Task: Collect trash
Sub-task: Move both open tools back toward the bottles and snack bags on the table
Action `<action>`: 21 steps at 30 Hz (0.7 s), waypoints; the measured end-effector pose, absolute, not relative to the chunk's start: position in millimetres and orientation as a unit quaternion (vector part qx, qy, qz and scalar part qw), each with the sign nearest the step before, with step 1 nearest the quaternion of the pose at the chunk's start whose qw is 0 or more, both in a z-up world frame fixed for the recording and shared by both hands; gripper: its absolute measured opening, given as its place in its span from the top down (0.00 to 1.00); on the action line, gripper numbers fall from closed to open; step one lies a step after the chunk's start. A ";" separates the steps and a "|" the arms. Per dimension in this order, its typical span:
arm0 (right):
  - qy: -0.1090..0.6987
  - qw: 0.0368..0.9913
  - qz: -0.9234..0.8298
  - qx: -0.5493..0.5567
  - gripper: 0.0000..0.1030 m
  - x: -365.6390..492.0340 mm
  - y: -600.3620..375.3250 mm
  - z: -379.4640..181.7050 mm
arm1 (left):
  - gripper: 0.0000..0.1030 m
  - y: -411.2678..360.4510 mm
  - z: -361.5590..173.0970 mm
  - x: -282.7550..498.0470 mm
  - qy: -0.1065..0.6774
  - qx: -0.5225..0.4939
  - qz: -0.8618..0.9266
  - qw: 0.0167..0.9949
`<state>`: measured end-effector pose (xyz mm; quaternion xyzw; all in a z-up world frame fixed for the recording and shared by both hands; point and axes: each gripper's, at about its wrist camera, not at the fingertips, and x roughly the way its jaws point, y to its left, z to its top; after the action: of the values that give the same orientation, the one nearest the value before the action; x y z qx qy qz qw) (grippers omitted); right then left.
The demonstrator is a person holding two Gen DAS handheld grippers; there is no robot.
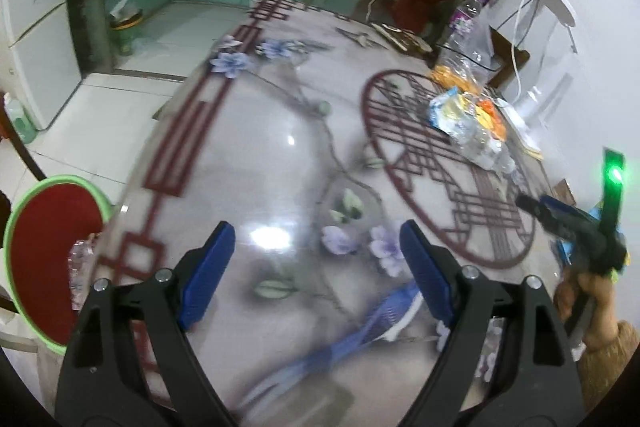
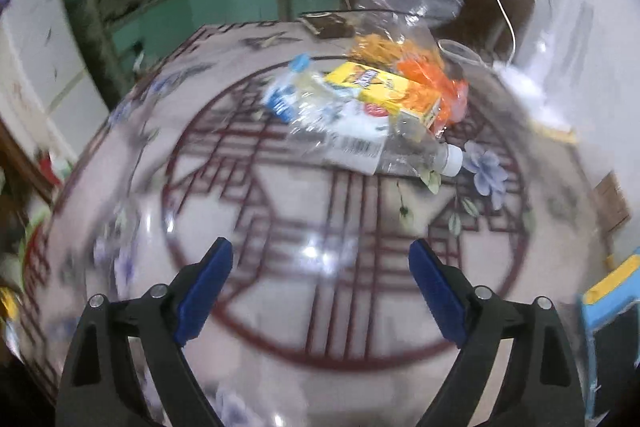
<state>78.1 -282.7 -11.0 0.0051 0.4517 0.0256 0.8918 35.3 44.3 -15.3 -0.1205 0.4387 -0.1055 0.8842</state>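
Trash pile (image 2: 372, 107), upper centre of the right wrist frame, on the patterned round table (image 2: 320, 287): a crushed clear bottle with a white cap (image 2: 416, 151), a second crushed bottle with a blue label (image 2: 286, 95), a yellow carton (image 2: 384, 91) lying over them, and orange wrappers in a clear bag (image 2: 432, 67) behind. The right gripper (image 2: 321, 277), lower centre, has its blue-padded jaws spread wide and holds nothing; bare tabletop separates it from the pile, with nothing between them. In the left wrist view the same pile (image 1: 468, 119) sits at centre right, with an upright clear bottle bearing a purple label (image 1: 466, 27) behind it. The left gripper (image 1: 318, 269), lower centre, is likewise spread wide and empty, well apart from the pile. Only this view shows a blue-and-white brush (image 1: 376, 323) lying on the table just beside the right-hand jaw, a green-rimmed red basin (image 1: 48, 259) at the lower left edge, and the right gripper (image 1: 560, 215) at the right edge.
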 end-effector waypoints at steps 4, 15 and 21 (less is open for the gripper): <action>0.424 0.904 0.009 -0.046 0.15 115.2 -289.0 -8.0 | 0.20 28.5 -22.5 40.2 0.445 -0.101 -0.113 0.883; 0.518 0.797 0.052 -0.307 0.08 205.0 -257.7 -61.8 | 0.20 23.2 -39.9 51.4 0.468 -0.093 -0.107 0.872; 0.467 0.798 0.024 -0.381 0.68 167.5 -250.5 -55.1 | 0.20 20.8 -40.9 50.7 0.466 -0.088 -0.107 0.874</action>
<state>167.5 -250.5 -55.1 -0.3811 0.4670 0.0240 0.7976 50.7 20.8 -40.9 -0.0882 0.4660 -0.1066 0.8739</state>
